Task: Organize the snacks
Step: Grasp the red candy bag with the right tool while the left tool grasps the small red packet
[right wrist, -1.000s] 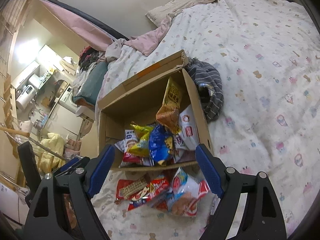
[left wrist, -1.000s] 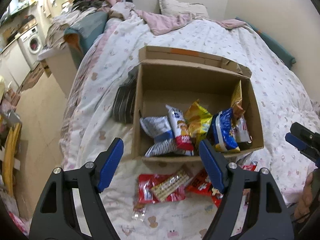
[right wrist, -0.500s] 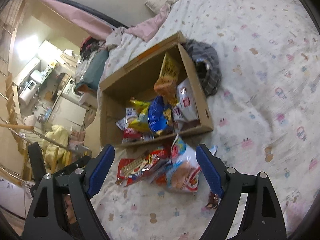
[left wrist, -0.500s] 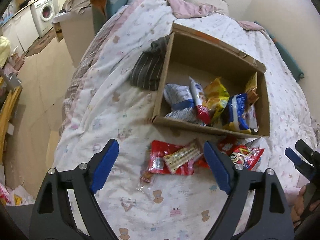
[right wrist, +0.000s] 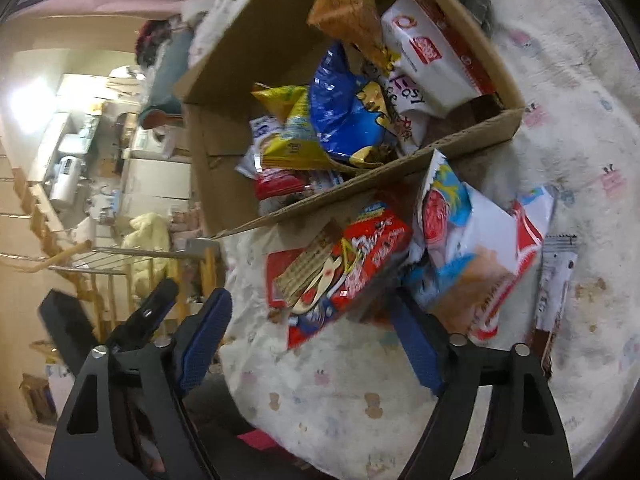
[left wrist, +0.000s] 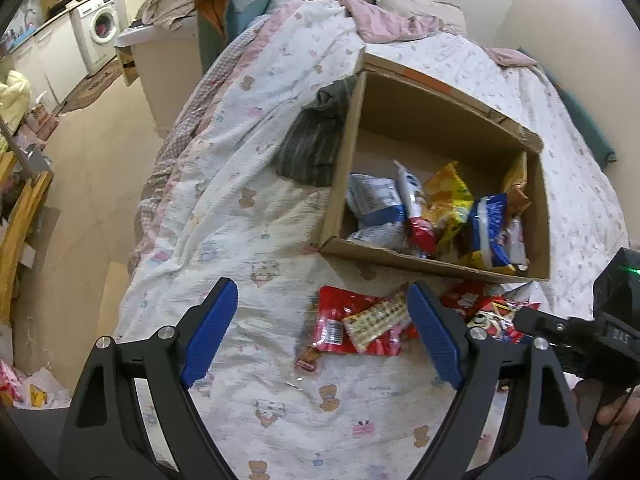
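Bed (left wrist: 256, 208), cardboard box (left wrist: 436, 266) of snacks, left tool (left wrist: 320, 332) wide, right tool (right wrist: 310, 326) closing, empty

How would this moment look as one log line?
left tongs: open, empty | right tongs: closing, above red packets | cardboard box: part-filled

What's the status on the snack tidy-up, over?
Left claw open, empty, over bedsheet. Right claw closing, nothing gripped, nearing red snack packet. Loose packets lie outside cardboard box. Nothing blocking.

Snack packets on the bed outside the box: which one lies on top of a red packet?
The clear-wrapped wafer bar, pale tan with a grid pattern; the packets beside it are printed foil.
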Tool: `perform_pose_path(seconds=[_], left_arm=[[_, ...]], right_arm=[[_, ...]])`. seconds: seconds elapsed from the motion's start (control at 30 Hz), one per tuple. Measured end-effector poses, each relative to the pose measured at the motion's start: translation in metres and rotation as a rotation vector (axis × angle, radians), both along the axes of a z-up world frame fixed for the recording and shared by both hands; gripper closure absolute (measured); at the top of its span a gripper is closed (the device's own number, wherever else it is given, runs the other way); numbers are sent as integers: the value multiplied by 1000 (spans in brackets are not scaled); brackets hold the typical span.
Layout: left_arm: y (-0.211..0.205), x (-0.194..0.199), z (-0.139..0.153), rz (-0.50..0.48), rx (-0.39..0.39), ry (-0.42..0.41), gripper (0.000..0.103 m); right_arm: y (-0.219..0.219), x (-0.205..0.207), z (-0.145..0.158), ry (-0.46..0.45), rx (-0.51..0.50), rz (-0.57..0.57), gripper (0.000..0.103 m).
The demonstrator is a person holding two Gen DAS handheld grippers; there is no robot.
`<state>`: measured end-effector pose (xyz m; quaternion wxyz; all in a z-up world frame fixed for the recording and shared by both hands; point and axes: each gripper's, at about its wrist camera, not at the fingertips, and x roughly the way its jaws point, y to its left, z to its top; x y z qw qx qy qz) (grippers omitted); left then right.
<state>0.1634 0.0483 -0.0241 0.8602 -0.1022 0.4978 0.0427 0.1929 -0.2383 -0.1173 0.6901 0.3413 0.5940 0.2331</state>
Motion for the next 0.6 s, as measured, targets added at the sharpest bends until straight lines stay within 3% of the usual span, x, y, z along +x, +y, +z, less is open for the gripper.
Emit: perform_pose_path(seconds=[0.23, 0.3, 0.4, 0.6], left_arm=[[18, 4, -12, 53, -34, 45, 18], [19, 6, -14, 60, -37, 51, 18], [19, 7, -15, 66, -36, 55, 19], [23, 11, -26, 87, -32, 102, 18]], right_arm=[[15, 12, -29, 75, -147, -3, 47], [13, 12, -39, 101, -169, -6, 64], [9, 9, -35, 74, -189, -4, 76], [2, -4, -15, -14, -148, 56, 80]])
